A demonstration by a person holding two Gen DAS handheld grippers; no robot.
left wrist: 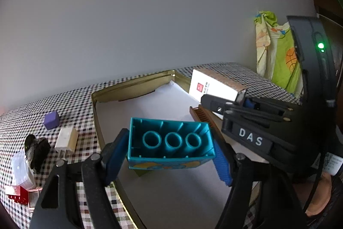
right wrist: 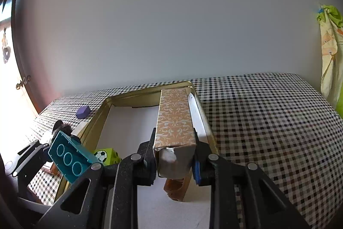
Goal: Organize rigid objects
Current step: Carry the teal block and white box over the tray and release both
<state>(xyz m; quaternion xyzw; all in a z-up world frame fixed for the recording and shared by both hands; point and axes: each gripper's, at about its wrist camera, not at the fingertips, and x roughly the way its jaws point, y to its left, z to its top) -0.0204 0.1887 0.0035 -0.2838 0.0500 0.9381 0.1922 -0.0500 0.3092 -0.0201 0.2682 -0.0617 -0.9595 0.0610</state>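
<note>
The left gripper (left wrist: 171,156) clamps its fingers on a teal toy brick (left wrist: 170,142), hollow underside facing the camera, above the near-left part of the gold tray (left wrist: 94,100). The right gripper (right wrist: 173,162) grips a long patterned box (right wrist: 174,119) over the tray's right side. A brown comb (left wrist: 203,116) lies in the tray under that box. Outside the tray's left wall, on the checked desk (right wrist: 268,113), lie a white block (left wrist: 66,138) and, farther back, a purple cube (left wrist: 51,120).

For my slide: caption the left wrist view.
Left gripper holds a teal block above the gold tray.
</note>
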